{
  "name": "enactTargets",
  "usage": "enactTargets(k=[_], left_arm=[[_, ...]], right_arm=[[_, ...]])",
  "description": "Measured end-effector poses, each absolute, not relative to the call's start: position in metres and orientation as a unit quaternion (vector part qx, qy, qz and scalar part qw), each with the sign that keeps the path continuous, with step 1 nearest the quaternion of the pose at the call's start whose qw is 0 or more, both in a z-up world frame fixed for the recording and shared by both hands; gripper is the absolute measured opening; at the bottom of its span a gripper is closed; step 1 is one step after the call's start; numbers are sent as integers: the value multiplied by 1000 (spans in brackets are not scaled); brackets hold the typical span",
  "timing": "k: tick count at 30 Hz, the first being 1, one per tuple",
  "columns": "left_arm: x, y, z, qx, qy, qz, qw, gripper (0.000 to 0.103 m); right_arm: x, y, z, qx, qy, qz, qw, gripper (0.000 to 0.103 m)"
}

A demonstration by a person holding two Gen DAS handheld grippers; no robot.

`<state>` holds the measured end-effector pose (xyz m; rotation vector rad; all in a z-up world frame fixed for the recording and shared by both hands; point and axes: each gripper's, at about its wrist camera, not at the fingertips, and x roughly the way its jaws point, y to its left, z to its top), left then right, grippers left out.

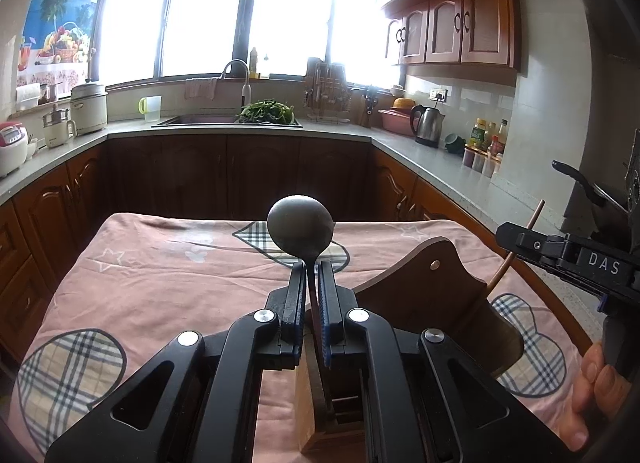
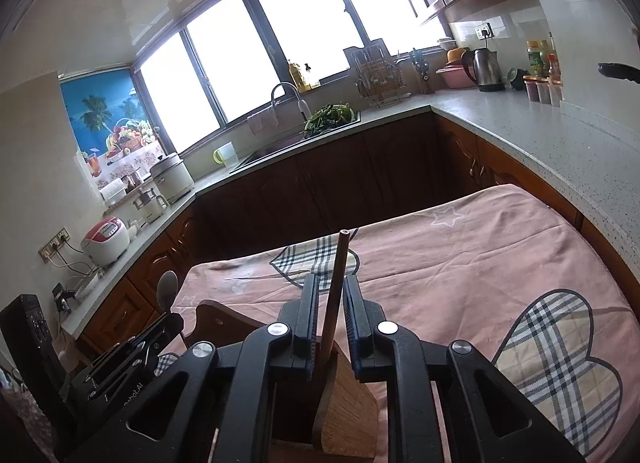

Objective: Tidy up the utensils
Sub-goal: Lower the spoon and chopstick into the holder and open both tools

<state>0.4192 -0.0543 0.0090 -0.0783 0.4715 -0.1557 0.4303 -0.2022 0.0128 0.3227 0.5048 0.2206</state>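
Spoon (image 1: pixel 300 229) stood in wooden holder (image 1: pixel 316 415), lower centre – thin metal stem, stiff, slippery, pinched narrowly by left gripper (image 1: pixel 309 283). Chopstick (image 2: pixel 338 287) loose between right gripper (image 2: pixel 331 295) pads – light, rigid; best taken mid-shaft.

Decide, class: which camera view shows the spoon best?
The left wrist view: the spoon stands centred, bowl up, handle between the left gripper fingers. The right wrist view shows it small at far left, partly hidden.

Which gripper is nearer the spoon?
Left. The left gripper has the spoon handle between its fingers; the right gripper stands off to the side, around a chopstick.
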Motion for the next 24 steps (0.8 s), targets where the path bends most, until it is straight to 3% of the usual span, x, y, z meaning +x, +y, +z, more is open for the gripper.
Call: enactTargets(k=[3, 6, 10, 14, 17, 24], left_arm=[[418, -52, 11, -42, 234, -74, 968, 27], [413, -49, 13, -45, 232, -72, 969, 37], [403, -44, 18, -49, 232, -65, 969, 61], [385, -31, 22, -60, 231, -55, 970, 80], [370, -17, 23, -79, 238, -51, 967, 83], [330, 4, 20, -98, 253, -51, 961, 84]], right_arm=[[426, -205, 14, 165, 242, 111, 950, 56], [420, -207, 17, 171, 240, 110, 949, 58], [412, -213, 20, 188, 237, 111, 946, 66], [394, -221, 24, 204, 227, 115, 945, 83], [377, -225, 25, 214, 222, 116, 944, 92], [338, -224, 17, 227, 229, 119, 939, 93]])
